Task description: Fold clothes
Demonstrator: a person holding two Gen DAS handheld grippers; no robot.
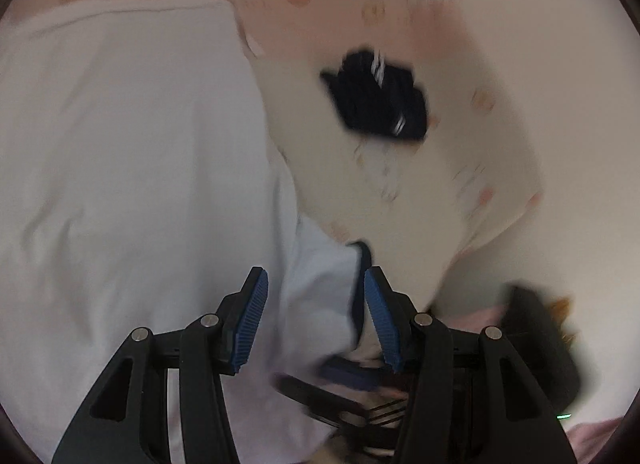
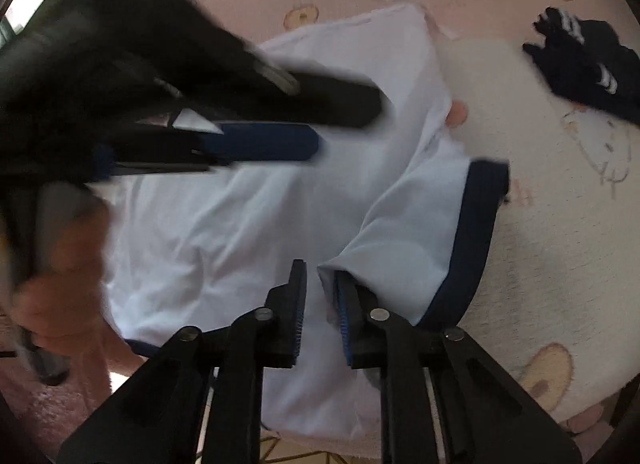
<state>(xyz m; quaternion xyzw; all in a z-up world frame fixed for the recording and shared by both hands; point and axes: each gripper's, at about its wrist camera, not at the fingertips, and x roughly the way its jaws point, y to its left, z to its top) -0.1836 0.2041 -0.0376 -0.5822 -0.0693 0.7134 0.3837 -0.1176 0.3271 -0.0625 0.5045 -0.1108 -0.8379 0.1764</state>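
Note:
A white shirt (image 2: 248,215) with navy sleeve trim (image 2: 476,223) lies on a pink cartoon-print blanket (image 2: 560,223); it also shows in the left wrist view (image 1: 128,151). My left gripper (image 1: 316,284) is open above the shirt's sleeve, and shows blurred in the right wrist view (image 2: 344,123) over the shirt's middle. My right gripper (image 2: 320,276) is open, its jaws a narrow gap apart, with the folded sleeve's edge lying against the right finger (image 2: 344,304). It shows dimly in the left wrist view (image 1: 344,392).
A dark navy garment with white stripes (image 2: 588,63) lies on the blanket to the far right of the shirt, also in the left wrist view (image 1: 380,99). The blanket's edge (image 2: 400,452) runs near me.

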